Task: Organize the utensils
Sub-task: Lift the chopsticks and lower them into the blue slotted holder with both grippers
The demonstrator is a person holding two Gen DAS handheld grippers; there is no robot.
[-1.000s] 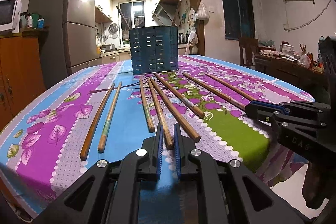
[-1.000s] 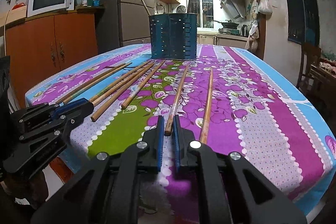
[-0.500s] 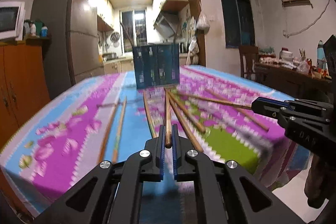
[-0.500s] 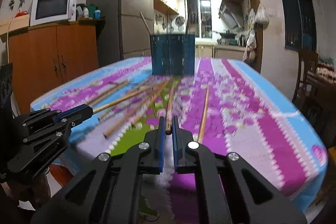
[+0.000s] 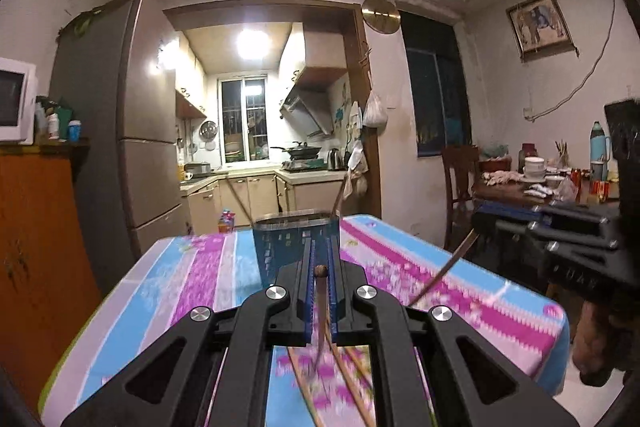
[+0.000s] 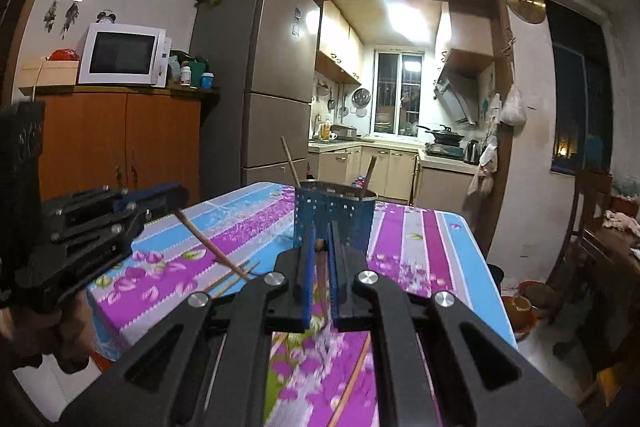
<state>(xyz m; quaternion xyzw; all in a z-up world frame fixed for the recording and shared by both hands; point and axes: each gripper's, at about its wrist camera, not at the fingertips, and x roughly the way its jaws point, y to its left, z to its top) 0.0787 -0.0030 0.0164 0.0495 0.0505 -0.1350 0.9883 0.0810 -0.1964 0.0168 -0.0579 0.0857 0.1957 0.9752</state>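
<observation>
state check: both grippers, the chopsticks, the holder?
left gripper: shut on a chopstick, lifted off the table
right gripper: shut on a chopstick, lifted
left chopstick: clamped, hanging down
right chopstick: clamped near its end
blue holder: upright, two sticks leaning in it
loose chopsticks: lying flat on the tablecloth

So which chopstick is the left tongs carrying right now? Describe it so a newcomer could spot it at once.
Start at the flowered tablecloth and the blue perforated utensil holder standing at its far end. In front of it, the left tongs are raised above the cloth. The chopstick is the brown one pinched between the blue pads, hanging with its rounded end up, unlike those lying flat on the cloth.
</observation>
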